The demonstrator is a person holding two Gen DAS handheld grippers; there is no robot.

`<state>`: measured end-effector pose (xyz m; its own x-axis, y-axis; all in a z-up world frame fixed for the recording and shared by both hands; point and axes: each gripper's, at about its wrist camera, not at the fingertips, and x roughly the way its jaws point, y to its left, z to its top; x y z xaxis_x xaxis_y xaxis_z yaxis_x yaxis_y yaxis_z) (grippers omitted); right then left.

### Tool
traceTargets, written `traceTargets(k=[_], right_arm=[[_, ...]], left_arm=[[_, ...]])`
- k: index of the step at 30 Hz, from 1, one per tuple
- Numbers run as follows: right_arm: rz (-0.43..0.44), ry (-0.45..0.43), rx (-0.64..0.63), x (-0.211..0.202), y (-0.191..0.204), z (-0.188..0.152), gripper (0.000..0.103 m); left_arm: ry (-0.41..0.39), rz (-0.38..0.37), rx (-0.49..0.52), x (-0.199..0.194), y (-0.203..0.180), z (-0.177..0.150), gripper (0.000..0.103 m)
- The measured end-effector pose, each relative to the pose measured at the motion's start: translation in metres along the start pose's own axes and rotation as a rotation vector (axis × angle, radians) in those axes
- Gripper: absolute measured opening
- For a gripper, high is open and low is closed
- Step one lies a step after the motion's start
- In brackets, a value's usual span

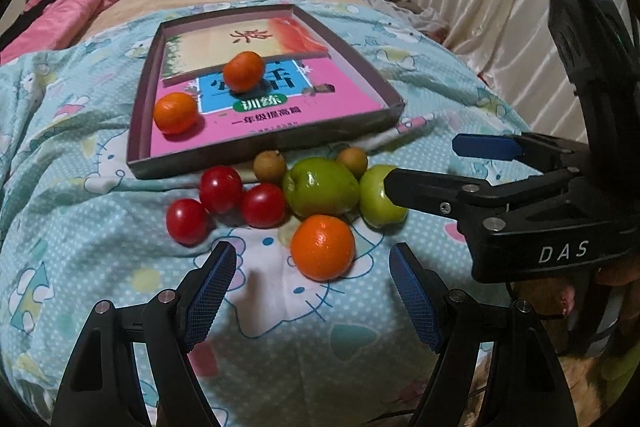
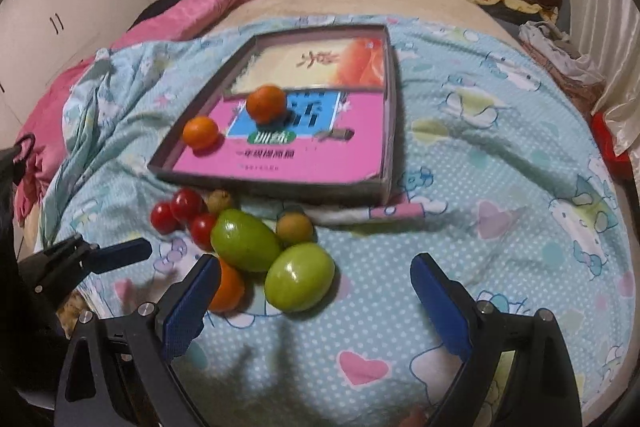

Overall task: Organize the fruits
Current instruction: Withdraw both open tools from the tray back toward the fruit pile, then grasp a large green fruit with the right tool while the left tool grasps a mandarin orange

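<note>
A pale blue cartoon-print quilt (image 1: 100, 227) covered the bed, its edges bent away by the fisheye rim. On it lay a shallow dark-walled cardboard box lid (image 1: 138, 131), lined with a pink booklet (image 1: 328, 99) whose print was partly hidden under two fruits and, in the right wrist view, blurred beyond reading. Inside the lid sat two small orange tangerines, one near the middle (image 1: 243, 71) and one at 8 o'clock from it (image 1: 176, 112).

The rest of the fruit clustered on the quilt just below the lid's near wall. A large green fruit (image 1: 320, 187) lay at the centre; a second green fruit (image 1: 378, 197) at its 3 o'clock was partly covered in the left wrist view by a finger of the right gripper (image 2: 316, 291), yet showed whole and untouched in the right wrist view. A third tangerine (image 1: 322, 247) sat at 6 o'clock, half hidden behind a finger in the right wrist view. Three red cherry tomatoes (image 1: 220, 189) grouped at 9 o'clock, and two small brown round fruits (image 1: 270, 167) at 11 and 1 o'clock.

The left gripper (image 1: 312, 267) hung with fingers spread wide, holding nothing, the third tangerine just ahead of them. The right gripper's fingers were likewise spread and empty.
</note>
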<state>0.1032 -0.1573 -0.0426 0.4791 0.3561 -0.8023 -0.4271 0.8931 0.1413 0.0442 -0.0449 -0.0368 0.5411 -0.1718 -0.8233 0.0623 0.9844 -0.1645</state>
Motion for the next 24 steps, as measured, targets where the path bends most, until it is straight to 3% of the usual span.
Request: traceTargets(k=[10,19,21,24], right_arm=[[0.001,0.068,-0.026,0.019,0.0,-0.006,0.09],[0.009,0.116,-0.046,0.034,0.001,-0.008,0.067],[0.011,0.125,-0.056,0.037,0.003,-0.008,0.063],[0.015,0.132,-0.057,0.041,0.003,-0.008,0.061]], left_arm=[[0.027,0.013,0.012,0.013,0.002,0.0,0.08],[0.025,-0.011,0.019,0.019,0.003,0.002,0.078],[0.029,-0.014,0.029,0.022,0.001,0.002,0.069],[0.046,-0.013,0.043,0.028,-0.001,0.002,0.067]])
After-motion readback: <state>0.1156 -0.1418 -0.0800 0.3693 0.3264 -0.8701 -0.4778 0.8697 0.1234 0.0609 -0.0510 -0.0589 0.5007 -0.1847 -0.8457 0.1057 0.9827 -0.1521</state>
